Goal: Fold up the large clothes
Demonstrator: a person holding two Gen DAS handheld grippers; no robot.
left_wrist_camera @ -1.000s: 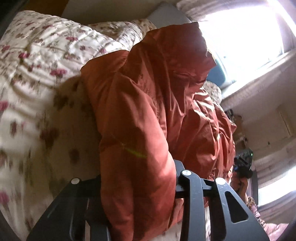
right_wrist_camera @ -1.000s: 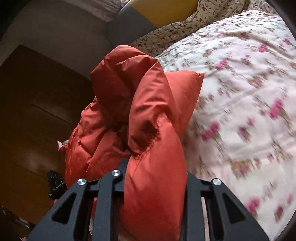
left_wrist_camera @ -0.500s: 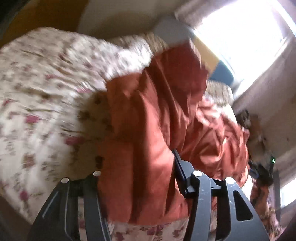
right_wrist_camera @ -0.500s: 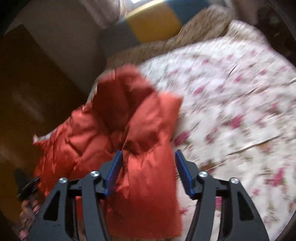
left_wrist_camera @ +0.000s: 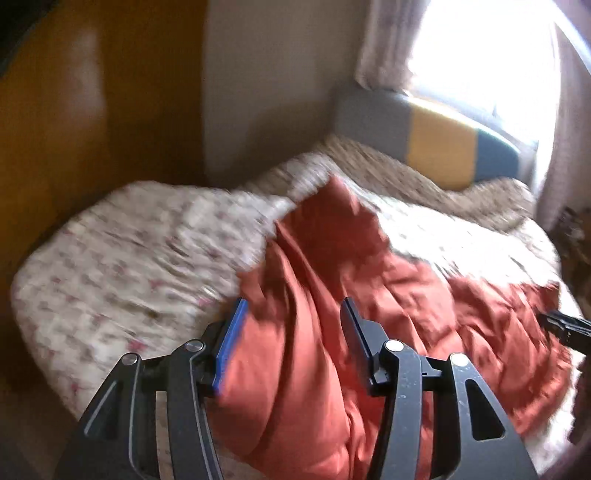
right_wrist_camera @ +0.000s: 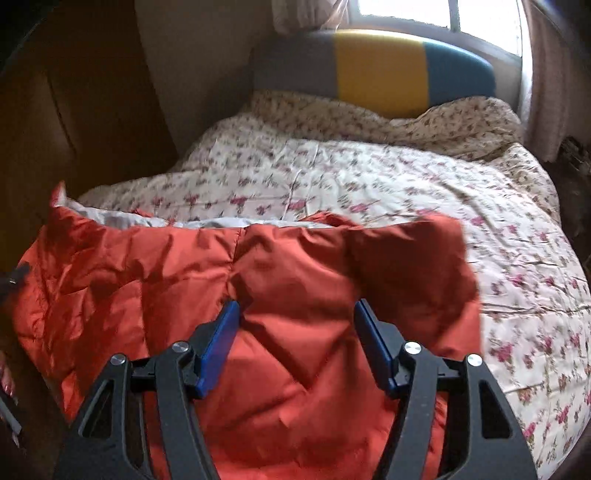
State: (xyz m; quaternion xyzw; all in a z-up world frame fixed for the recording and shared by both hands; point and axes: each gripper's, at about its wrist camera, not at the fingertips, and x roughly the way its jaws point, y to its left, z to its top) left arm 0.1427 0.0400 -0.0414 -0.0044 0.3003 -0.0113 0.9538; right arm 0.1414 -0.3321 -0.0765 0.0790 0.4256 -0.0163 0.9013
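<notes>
A rust-orange puffer jacket (right_wrist_camera: 295, 295) lies spread across the near part of a bed with a floral quilt (right_wrist_camera: 406, 177). Its pale lining (right_wrist_camera: 207, 222) shows along the far edge. In the left wrist view the jacket (left_wrist_camera: 332, 314) is bunched, with a fold rising toward the bed's middle. My left gripper (left_wrist_camera: 291, 321) is open, jaws wide apart, with jacket fabric lying between them. My right gripper (right_wrist_camera: 295, 321) is open too, jaws wide apart over the jacket. The right gripper also shows at the right edge of the left wrist view (left_wrist_camera: 565, 328).
A grey, yellow and blue headboard (right_wrist_camera: 380, 66) stands at the far end under a bright window (right_wrist_camera: 439, 14). A wooden wardrobe (left_wrist_camera: 92, 110) stands left of the bed. A crumpled floral blanket (right_wrist_camera: 424, 114) lies along the headboard.
Both grippers held the jacket lifted a second ago. They have opened and pulled back, and the jacket has dropped and spread on the bed.
</notes>
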